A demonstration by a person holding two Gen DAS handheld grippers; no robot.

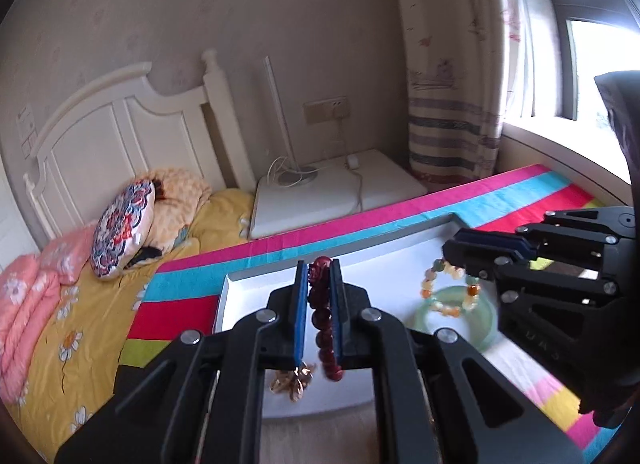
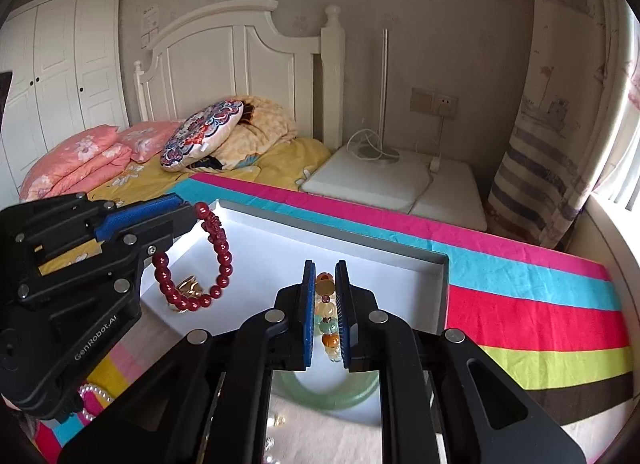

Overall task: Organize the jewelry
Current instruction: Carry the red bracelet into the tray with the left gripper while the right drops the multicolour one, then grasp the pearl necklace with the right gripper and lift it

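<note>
On the left, the left gripper [image 1: 319,264] has its fingers closed on one dark red bead bracelet [image 2: 218,248], which hangs above the white tray [image 2: 280,252]. Under it, one gold ornament [image 2: 191,287] lies in the tray. To the right, the right gripper [image 2: 324,264] has its fingers closed on one bracelet of mixed coloured beads [image 1: 448,288]. One green bangle [image 2: 332,398] lies below it. The tray sits on one striped cloth [image 2: 540,304].

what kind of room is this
A bedroom, most likely: a bed with a white headboard, folded pink quilts on a yellow sheet, and a white wardrobe along the wall.
</note>
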